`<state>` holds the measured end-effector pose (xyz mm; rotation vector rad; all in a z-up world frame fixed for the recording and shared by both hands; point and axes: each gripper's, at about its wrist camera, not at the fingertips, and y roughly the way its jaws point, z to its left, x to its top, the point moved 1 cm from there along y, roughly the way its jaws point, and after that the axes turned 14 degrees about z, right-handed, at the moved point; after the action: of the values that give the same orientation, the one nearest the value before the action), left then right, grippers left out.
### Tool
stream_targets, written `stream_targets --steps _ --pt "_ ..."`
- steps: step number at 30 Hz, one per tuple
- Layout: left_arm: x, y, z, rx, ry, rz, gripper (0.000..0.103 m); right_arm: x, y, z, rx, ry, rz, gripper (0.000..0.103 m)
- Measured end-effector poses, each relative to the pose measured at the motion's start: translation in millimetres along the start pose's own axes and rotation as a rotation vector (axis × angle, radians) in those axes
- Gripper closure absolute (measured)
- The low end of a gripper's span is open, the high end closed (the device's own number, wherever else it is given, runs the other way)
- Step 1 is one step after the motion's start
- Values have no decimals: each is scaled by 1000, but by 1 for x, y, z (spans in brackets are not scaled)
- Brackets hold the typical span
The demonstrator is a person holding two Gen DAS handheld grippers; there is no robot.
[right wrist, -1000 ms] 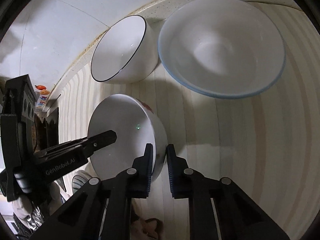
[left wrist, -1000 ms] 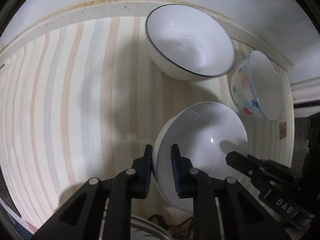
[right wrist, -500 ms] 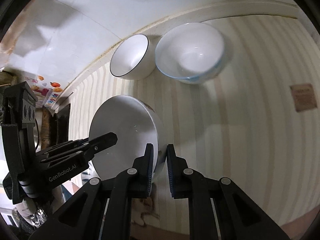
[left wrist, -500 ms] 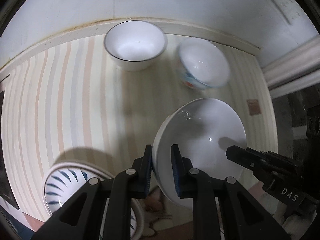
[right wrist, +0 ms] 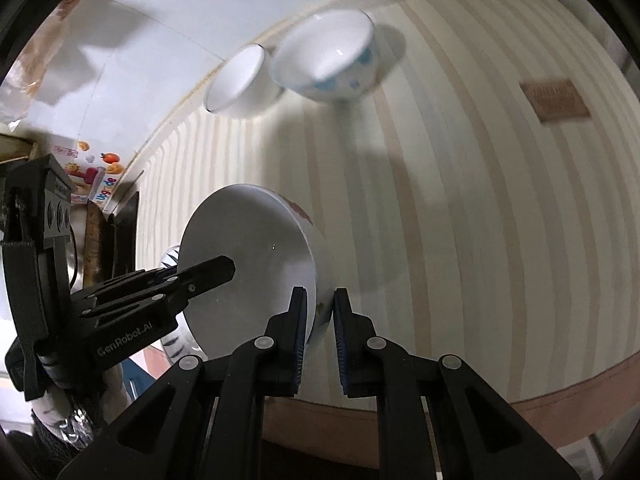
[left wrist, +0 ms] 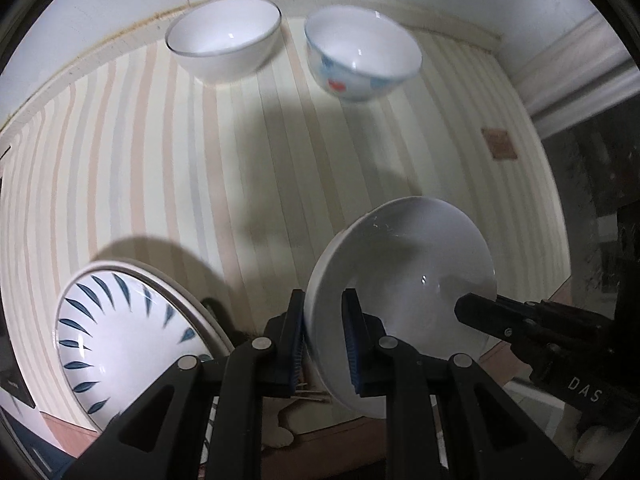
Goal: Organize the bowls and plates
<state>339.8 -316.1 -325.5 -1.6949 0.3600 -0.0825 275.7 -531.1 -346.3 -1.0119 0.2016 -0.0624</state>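
left tongs [left wrist: 323, 334]: I clamp near rim of white bowl [left wrist: 404, 292] | right tongs [right wrist: 320, 334]: clamped on opposite rim | bowl: lifted above striped tabletop [left wrist: 160, 152], tilted, empty | far edge: dark-rimmed bowl [left wrist: 224, 36], patterned bowl [left wrist: 362, 54], both empty | leaf-pattern plate [left wrist: 120, 344] near left

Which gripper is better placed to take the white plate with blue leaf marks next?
Left, probably. The blue-leaf plate lies just beside the left gripper; from the right gripper it sits beyond the shared white ceramic bowl.
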Motion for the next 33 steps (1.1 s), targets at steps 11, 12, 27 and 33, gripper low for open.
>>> stream_targets --steps 11,12,27,33 --pt "-5 35 -4 56 6 63 87 -10 35 -23 -2 39 43 88" --pt "-5 37 -5 62 8 67 87 -11 37 -24 0 40 47 88" --pt "-2 32 -15 71 2 107 86 4 42 -28 6 29 130 87" --pt "12 -35 3 -9 -65 -44 78 30 -11 -26 23 22 74 87"
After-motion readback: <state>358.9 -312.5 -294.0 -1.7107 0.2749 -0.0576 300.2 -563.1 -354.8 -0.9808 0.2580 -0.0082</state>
